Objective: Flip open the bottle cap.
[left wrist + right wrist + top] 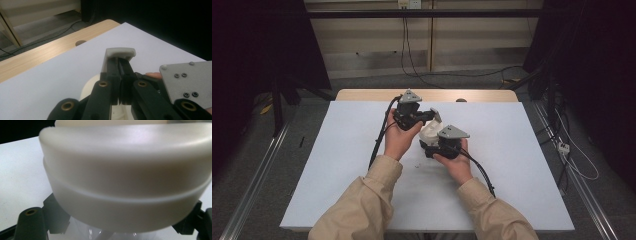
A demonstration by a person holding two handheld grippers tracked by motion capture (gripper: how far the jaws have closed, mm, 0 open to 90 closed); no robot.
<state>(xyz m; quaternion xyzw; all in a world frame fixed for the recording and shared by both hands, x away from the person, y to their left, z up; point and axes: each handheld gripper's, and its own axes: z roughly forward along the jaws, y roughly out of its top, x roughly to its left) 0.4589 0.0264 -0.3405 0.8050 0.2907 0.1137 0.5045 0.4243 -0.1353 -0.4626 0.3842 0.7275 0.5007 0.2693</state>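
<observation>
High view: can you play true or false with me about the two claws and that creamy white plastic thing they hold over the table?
1. The left claw is pinched shut on a pale flat plastic tab. True.
2. The table is covered in red. False: its top is a white sheet with a wooden edge at the far side.
3. The cream rounded plastic piece sits right up against the right claw. True.
4. The person wears blue sleeves. False: the sleeves are beige.
5. The two claws are far apart at opposite table ends. False: they are close together, near the middle.
</observation>
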